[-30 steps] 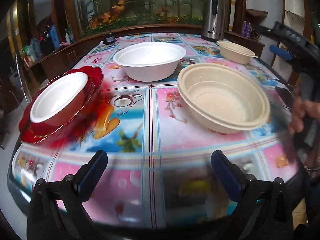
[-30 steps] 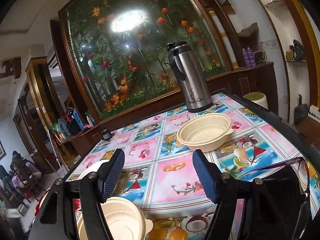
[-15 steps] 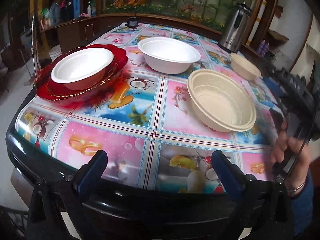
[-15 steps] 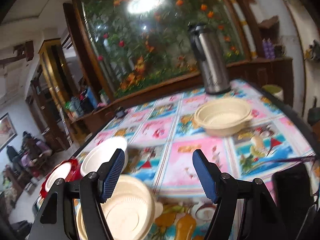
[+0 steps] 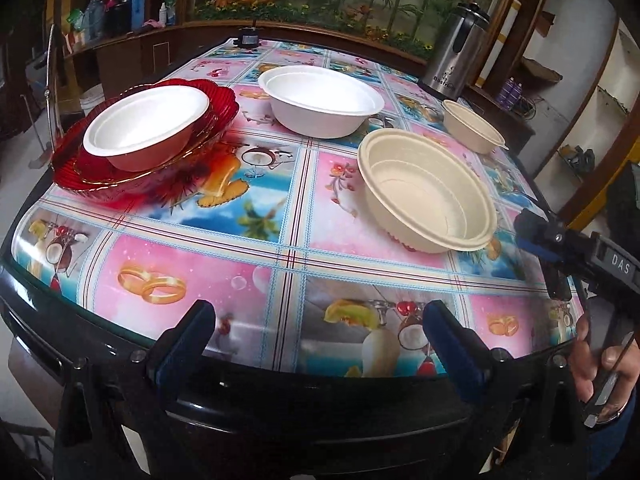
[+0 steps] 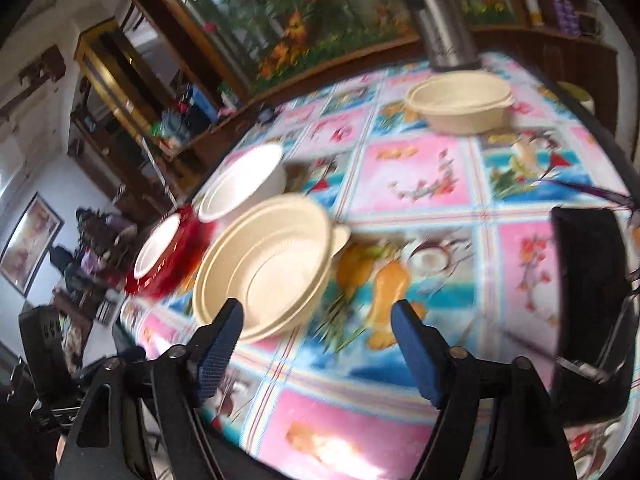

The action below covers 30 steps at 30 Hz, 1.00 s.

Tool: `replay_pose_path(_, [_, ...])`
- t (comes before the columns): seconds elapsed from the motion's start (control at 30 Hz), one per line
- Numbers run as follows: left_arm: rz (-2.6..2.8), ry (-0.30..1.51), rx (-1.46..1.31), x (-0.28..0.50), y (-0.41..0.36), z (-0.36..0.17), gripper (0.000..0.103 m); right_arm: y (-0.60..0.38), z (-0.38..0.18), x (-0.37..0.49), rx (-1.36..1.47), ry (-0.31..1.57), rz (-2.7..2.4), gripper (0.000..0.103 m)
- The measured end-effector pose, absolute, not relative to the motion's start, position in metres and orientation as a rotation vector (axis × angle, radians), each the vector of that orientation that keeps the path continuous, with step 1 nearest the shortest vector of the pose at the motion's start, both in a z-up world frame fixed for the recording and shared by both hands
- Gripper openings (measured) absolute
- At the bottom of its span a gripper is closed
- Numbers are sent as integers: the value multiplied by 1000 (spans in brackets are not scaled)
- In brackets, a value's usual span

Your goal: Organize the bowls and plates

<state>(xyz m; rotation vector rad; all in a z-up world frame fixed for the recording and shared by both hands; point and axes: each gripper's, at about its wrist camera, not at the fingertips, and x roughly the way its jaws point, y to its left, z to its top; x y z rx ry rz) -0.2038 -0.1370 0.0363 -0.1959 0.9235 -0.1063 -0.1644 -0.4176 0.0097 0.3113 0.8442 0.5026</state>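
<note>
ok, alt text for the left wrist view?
Open left gripper hovers at the near edge of a table with a colourful patterned tablecloth, holding nothing. On it: a white bowl sitting in a red glass plate, a larger white bowl, a large beige bowl, a small beige bowl and a steel flask.

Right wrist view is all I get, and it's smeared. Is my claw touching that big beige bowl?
Observer: No. The left wrist view shows the right claw beside the right rim of the large beige bowl, with a gap between them.
Operator: And the left claw?
Observer: The left claw is open and empty, above the near edge of the table.
Operator: I barely see the white bowl on the red plate. How does it sit?
Observer: The white bowl sits upright and empty in the middle of the red plate.
</note>
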Motion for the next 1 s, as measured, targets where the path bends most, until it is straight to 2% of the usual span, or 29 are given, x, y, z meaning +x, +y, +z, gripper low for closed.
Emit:
replay_pose_path(0.13, [-119,927,-234,-197,-127,34,103,-395,3,-162,323,888,572,81])
replay_pose_path(0.23, [-128,924,-260,-192,-119,36,103,-386,-1,-160,302,913,590,52])
replay_pose_path(0.4, [-138,912,-304,-179,-111,38,103,-389,0,-155,288,918,598,52])
replay_pose_path(0.53, [-164,911,-319,-158,-116,39,101,-388,1,-146,244,925,598,61])
replay_pose_path(0.57, [-174,909,-322,-151,-119,39,98,-389,1,-146,247,928,598,62])
replay_pose_path(0.67, [-189,921,-293,-127,-134,37,79,-393,0,-135,266,934,606,62])
replay_pose_path(0.73, [-198,942,-268,-111,-145,33,59,-398,1,-129,269,928,590,62])
replay_pose_path(0.77, [-204,959,-258,-103,-152,28,55,-401,1,-125,274,926,582,62])
replay_pose_path(0.83, [-214,979,-235,-91,-164,21,36,-406,1,-117,284,924,556,63])
replay_pose_path(0.9, [-220,1004,-191,-84,-177,12,25,-406,-3,-111,276,930,554,63])
replay_pose_path(0.93, [-226,1003,-175,-83,-182,10,23,-404,-6,-106,276,939,561,59])
replay_pose_path(0.97, [-225,991,-148,-84,-188,11,21,-403,-10,-102,289,959,572,36])
replay_pose_path(1.0, [-214,991,-119,-86,-192,12,21,-402,-13,-100,306,970,587,28])
